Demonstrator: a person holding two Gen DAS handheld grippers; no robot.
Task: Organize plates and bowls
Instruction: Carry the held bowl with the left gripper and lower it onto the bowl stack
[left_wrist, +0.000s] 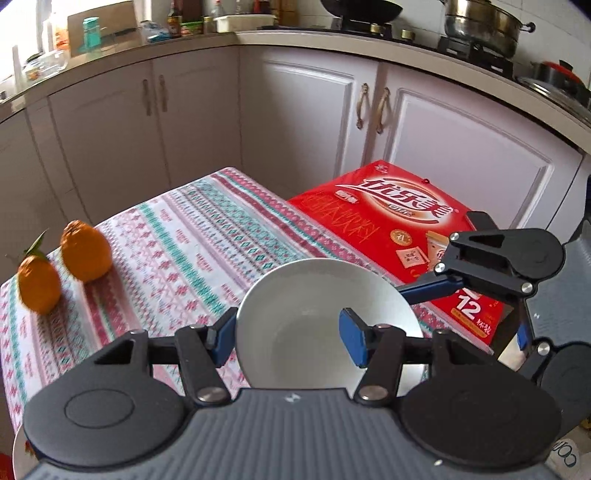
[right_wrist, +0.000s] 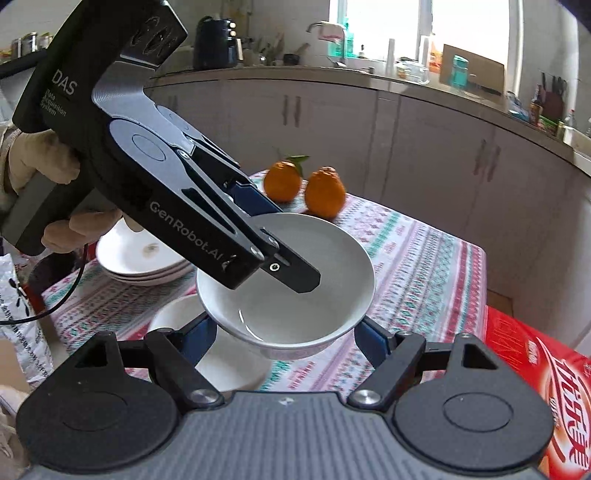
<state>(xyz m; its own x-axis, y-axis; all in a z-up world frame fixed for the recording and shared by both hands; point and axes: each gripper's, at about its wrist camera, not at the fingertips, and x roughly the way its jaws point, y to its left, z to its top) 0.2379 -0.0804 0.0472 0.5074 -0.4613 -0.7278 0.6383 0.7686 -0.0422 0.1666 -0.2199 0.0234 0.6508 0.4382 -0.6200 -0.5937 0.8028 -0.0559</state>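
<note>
White bowl (right_wrist: 286, 291) hangs above the patterned tablecloth (right_wrist: 417, 266), left gripper (left_wrist: 291, 334) pinching its rim, right gripper (right_wrist: 284, 338) bracketing its sides, contact unclear; best kept level and lowered squarely onto the second bowl (right_wrist: 225, 363) beneath.
</note>
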